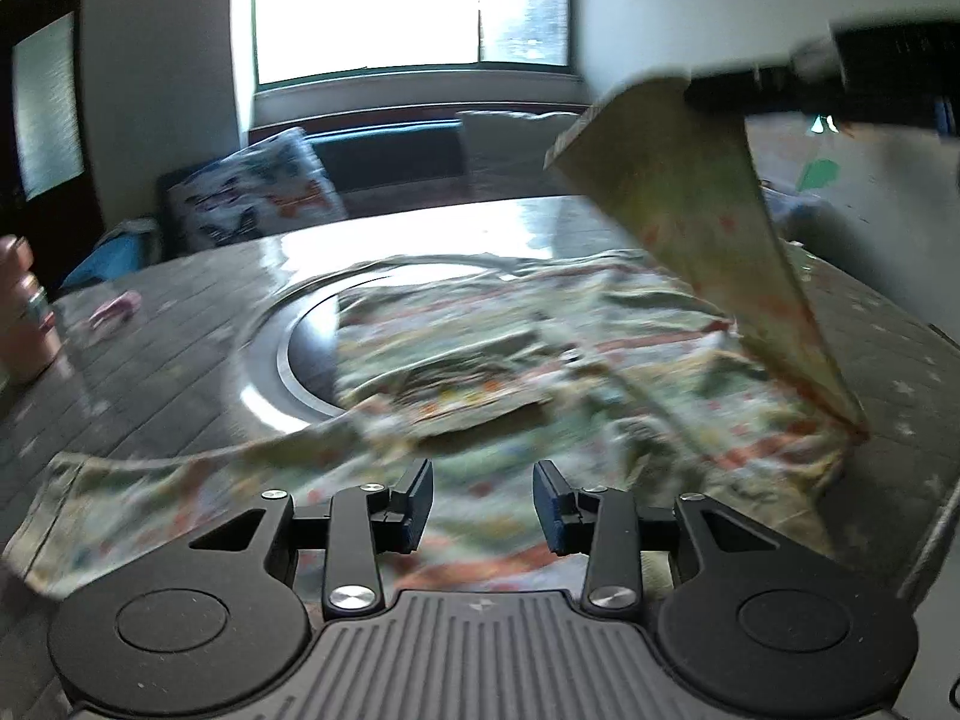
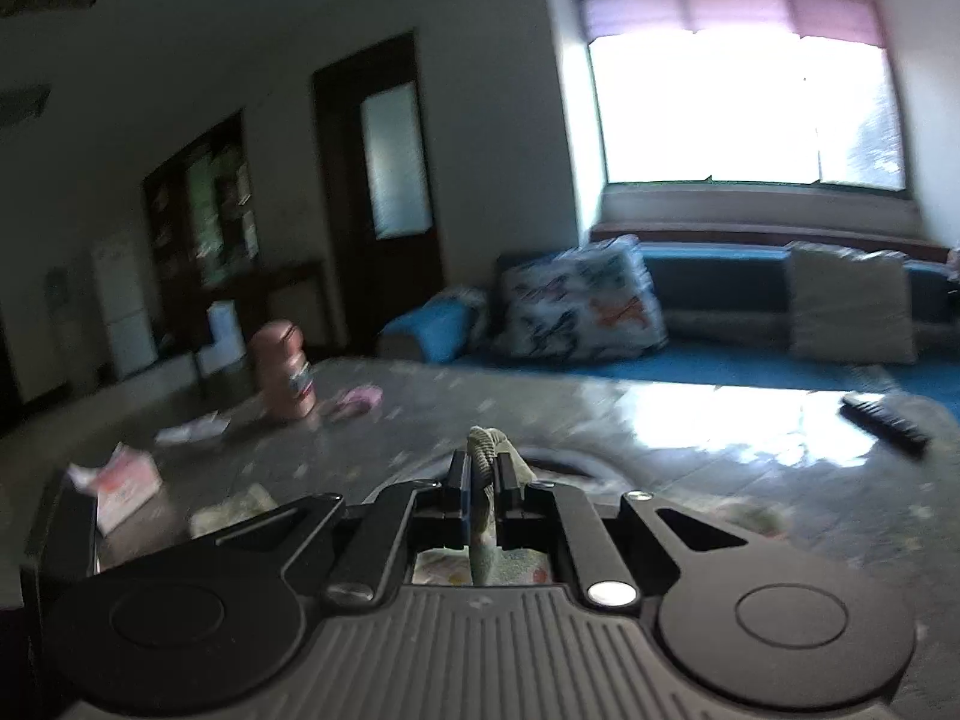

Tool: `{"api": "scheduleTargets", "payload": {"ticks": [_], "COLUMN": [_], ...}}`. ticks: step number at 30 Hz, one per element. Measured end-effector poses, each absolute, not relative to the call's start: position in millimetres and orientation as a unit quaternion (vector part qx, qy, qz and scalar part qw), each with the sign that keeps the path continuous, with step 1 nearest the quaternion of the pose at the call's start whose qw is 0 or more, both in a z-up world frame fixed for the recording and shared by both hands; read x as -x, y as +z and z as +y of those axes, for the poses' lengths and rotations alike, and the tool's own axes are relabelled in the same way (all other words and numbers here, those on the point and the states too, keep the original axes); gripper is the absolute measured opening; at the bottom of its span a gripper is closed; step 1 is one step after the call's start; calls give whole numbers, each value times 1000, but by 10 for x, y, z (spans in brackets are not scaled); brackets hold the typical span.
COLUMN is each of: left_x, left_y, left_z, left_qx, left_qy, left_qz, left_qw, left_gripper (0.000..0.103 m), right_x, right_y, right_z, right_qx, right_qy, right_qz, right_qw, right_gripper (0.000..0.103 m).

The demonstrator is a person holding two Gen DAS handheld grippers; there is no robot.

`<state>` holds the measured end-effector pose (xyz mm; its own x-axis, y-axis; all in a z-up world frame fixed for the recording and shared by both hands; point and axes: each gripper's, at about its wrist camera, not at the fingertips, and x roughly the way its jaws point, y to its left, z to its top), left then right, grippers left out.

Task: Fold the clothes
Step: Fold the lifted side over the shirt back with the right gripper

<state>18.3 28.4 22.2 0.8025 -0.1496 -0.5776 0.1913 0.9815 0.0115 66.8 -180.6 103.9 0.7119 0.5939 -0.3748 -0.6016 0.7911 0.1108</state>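
The cloth (image 1: pixel 540 348) has flowers on it in green, red and yellow. Most of it lies spread out and wrinkly on the table (image 1: pixel 180 324), partly over a shiny ring (image 1: pixel 264 354) set in the table top. One end of the cloth is pulled up high into the air on the right side. It hangs like a tight, slanted strip from up there down to the table.

The right gripper (image 2: pixel 483 480) is pinched tight on the cloth. A little bunch of cloth (image 2: pixel 483 444) pokes out past its tips, and more shows below between its fingers. In the left view this gripper (image 1: pixel 840 78) is the dark thing at the top of the raised strip.

The left gripper (image 1: pixel 483 501) is spread wide and holds nothing. It sits low, just over the near edge of the cloth.

On the far left of the table stand a pink bottle (image 2: pixel 285 372), a small pink thing (image 2: pixel 357 401) and some papers (image 2: pixel 123 480). A dark comb-like thing (image 2: pixel 885 420) lies on the right. Behind the table are a blue sofa (image 2: pixel 708 360) with pillows (image 2: pixel 576 303), a bright window (image 2: pixel 744 108) and a dark door (image 2: pixel 384 180).
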Motion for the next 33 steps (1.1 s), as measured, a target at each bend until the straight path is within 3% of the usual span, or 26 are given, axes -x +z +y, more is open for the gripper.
{"api": "scheduleTargets", "payload": {"ticks": [5, 6, 15, 24, 33], "left_x": [-105, -98, -142, -442, -711], "left_y": [230, 237, 354, 276, 156], "left_z": [497, 522, 536, 283, 238], "left_qx": [-18, -16, -14, -9, 14], "left_qy": [-63, -59, -58, -104, -111], "left_qz": [301, 300, 287, 312, 355], "left_qw": [952, 952, 956, 944, 928], "left_gripper": [42, 42, 40, 40, 40], "right_x": [-662, -652, -498, -568, -832], "right_y": [658, 599, 368, -22, 90], "right_z": [-1457, -1441, -1772, -2536, -2631], "right_qx": [37, 38, 52, 18, 12], "right_qy": [360, 364, 349, 224, 225], "right_qz": [255, 265, 317, 382, 356], "right_qw": [897, 892, 880, 896, 907], "right_gripper": [8, 13, 16, 16, 17]}}
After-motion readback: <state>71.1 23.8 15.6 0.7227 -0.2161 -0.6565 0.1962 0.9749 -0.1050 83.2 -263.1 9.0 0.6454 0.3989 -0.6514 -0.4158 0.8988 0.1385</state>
